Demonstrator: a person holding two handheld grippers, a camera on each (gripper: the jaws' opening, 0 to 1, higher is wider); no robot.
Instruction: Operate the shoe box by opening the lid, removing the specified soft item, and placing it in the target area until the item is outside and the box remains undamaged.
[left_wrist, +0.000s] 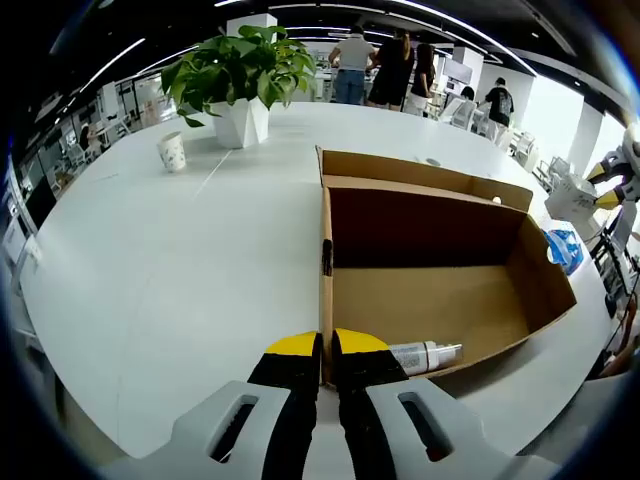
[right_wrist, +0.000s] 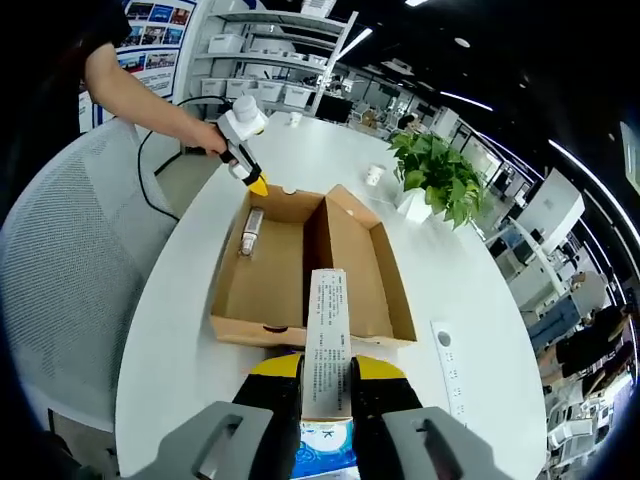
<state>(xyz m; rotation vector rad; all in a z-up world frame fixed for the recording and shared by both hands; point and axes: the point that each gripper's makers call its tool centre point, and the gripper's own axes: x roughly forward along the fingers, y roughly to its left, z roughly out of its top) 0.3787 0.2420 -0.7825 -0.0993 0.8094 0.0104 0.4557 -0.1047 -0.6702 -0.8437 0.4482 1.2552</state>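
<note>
White tabletop (left_wrist: 170, 300) stretches out around your open cardboard shoe box (right_wrist: 300, 270), its lid folded flat beside the tray. Your left gripper (left_wrist: 325, 345) is clamped on the box's near wall, jaws pressed together over the edge; from the right gripper view you can see it (right_wrist: 257, 186) pinching the far corner. A small spray bottle (left_wrist: 425, 355) lies inside the box near that corner. Your right gripper (right_wrist: 325, 372) holds a long printed carton (right_wrist: 327, 340) upright between its jaws, near the box's front edge. A potted plant (left_wrist: 240, 80) and a paper cup (left_wrist: 172, 151) stand beyond.
</note>
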